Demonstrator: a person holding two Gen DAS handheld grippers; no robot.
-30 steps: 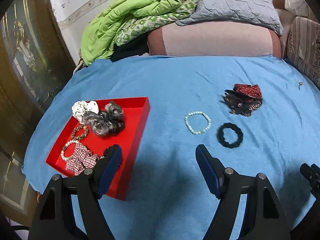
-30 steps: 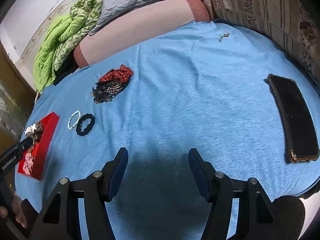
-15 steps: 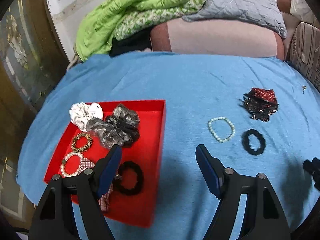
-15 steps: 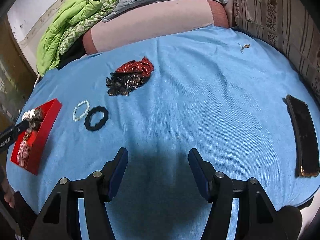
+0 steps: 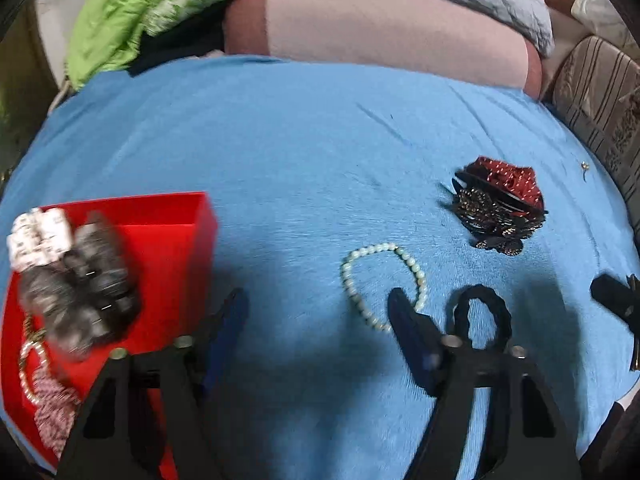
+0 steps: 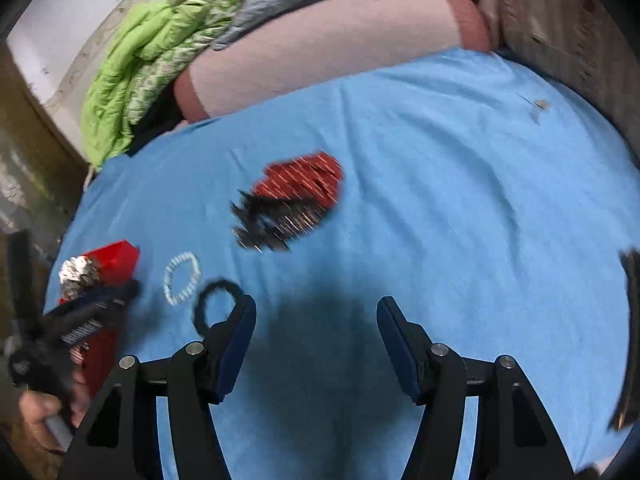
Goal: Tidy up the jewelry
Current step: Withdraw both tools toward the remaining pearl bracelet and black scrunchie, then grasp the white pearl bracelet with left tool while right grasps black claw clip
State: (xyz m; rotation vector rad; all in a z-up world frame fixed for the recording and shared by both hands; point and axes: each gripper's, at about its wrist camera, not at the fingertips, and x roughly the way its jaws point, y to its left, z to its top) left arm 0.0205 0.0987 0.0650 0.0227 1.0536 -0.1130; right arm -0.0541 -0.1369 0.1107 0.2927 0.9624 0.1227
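Note:
My left gripper (image 5: 320, 320) hangs low over the blue bedspread with its jaws closing; no pad presses on anything. A pale pearl bracelet (image 5: 374, 248) lies flat just ahead, its near right side under the right finger. A black hair tie (image 5: 480, 290) lies right of that finger. The red tray (image 5: 172, 216) at the left holds a white scrunchie (image 5: 36, 236), grey-black scrunchies (image 5: 84, 292) and bead bracelets. My right gripper (image 6: 316, 312) is open and empty, with the black hair tie (image 6: 218, 282) beside its left finger and the bracelet (image 6: 170, 284) further left.
A pile of red dotted and dark beaded hair clips (image 5: 500, 208) lies beyond the hair tie, blurred in the right wrist view (image 6: 296, 204). A black phone (image 6: 630, 320) lies at the right edge. Pillows and a green quilt (image 5: 120, 20) line the far side of the bed.
My left gripper has swung right, away from over the red tray, and sunk toward the pearl bracelet, with its jaws narrower. My right gripper has moved left toward the black hair tie.

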